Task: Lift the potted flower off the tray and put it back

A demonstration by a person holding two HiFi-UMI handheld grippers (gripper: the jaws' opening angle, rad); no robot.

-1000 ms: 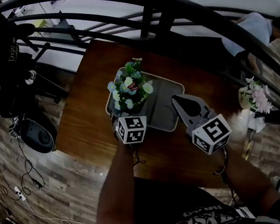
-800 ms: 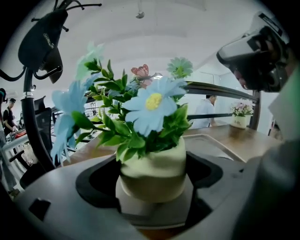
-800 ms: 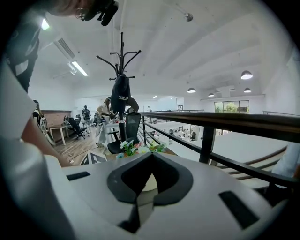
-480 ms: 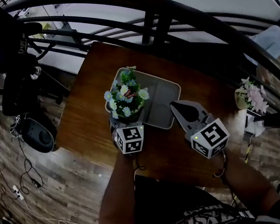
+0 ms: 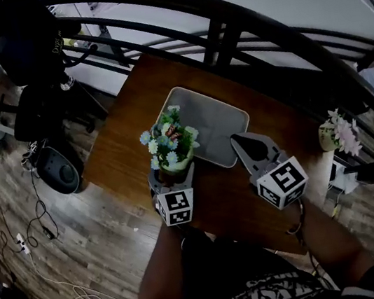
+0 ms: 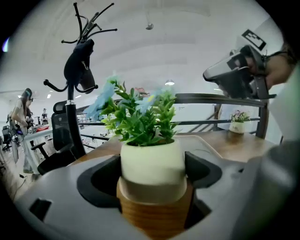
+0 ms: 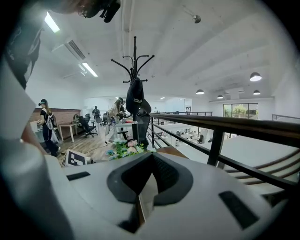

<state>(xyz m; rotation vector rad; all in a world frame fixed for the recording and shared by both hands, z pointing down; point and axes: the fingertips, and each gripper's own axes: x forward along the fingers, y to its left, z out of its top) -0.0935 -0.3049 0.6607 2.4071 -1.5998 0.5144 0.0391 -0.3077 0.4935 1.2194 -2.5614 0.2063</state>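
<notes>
The potted flower (image 5: 169, 144), a white pot on a wooden base with green leaves and pale blue blooms, hangs above the table just off the tray's near-left corner. My left gripper (image 5: 172, 177) is shut on the pot (image 6: 151, 168), both jaws pressed against its sides. The grey tray (image 5: 218, 115) lies bare on the brown table (image 5: 125, 138). At the tray's near-right edge my right gripper (image 5: 237, 142) is shut with nothing in it; its jaws meet in the right gripper view (image 7: 140, 187), where the flower (image 7: 123, 149) shows to the left.
A black metal railing (image 5: 236, 16) curves along the table's far side. A second potted flower (image 5: 338, 132) stands at the far right. An office chair and coat stand (image 5: 38, 64) are beyond the table's left edge, with cables on the floor (image 5: 37, 227).
My left gripper has carried the potted flower off the tray, toward me and to the left. The tray now lies bare. The right gripper has stayed beside the tray.
</notes>
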